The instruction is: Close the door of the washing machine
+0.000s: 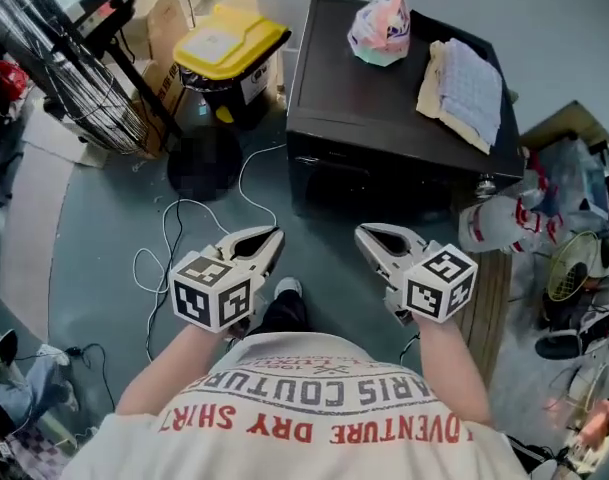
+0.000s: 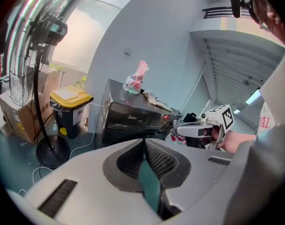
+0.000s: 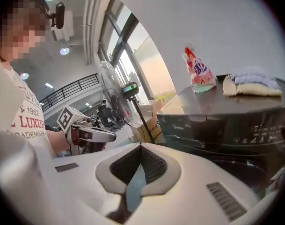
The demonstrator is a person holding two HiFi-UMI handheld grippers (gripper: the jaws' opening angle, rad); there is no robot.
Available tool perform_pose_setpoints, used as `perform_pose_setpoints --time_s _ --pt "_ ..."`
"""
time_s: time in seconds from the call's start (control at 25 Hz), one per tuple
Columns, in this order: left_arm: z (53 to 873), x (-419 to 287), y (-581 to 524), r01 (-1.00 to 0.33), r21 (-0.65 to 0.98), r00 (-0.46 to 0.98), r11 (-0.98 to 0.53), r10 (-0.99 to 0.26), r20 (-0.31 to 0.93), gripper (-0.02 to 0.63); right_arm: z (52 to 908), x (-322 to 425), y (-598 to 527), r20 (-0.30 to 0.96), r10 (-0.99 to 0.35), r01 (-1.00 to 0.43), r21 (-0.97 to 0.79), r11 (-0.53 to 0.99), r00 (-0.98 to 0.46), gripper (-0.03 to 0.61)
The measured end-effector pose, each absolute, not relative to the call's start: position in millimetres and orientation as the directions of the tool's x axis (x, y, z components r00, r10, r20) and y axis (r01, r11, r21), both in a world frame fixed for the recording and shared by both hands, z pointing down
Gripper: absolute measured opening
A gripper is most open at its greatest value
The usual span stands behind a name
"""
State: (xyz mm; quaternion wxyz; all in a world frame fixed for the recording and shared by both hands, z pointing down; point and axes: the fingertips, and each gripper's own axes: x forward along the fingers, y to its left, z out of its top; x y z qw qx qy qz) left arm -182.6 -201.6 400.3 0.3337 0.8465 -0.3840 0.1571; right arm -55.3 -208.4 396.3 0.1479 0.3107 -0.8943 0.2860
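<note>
The black washing machine (image 1: 384,118) stands just ahead of me, and its dark front (image 1: 374,183) faces me. I cannot make out the door's outline from above. It also shows in the left gripper view as the washing machine (image 2: 133,118) and in the right gripper view as the washing machine (image 3: 226,121). A pink bag (image 1: 381,23) and a folded cloth (image 1: 464,83) lie on its top. My left gripper (image 1: 274,236) and right gripper (image 1: 364,233) hover side by side short of the front, touching nothing. Both are shut and hold nothing, with the pads meeting in the left gripper (image 2: 144,142) and the right gripper (image 3: 140,146).
A yellow-lidded bin (image 1: 229,43) stands left of the machine, beside a cardboard box (image 1: 164,28). A standing fan (image 1: 74,68) with a round base (image 1: 204,163) is further left. A white cable (image 1: 184,228) loops on the floor. Bottles (image 1: 494,223) and shoes (image 1: 564,343) crowd the right.
</note>
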Motion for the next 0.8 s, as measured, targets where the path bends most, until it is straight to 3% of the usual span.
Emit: perform_pose_setpoints --time_s 0.48,0.8 --pt "251 -128 -98 -0.669 0.324 0.743 -0.669 -0.611 0.272 0.038 237 -24 -94 0.159 -0.554 -0.575 -0.284 0.767 -0.817 0.020" --pt "214 -104 -46 -0.629 0.271 0.777 -0.729 -0.599 0.192 0.040 205 -3 -43 0.094 -0.613 -0.617 -0.217 0.756 -0.784 0.020"
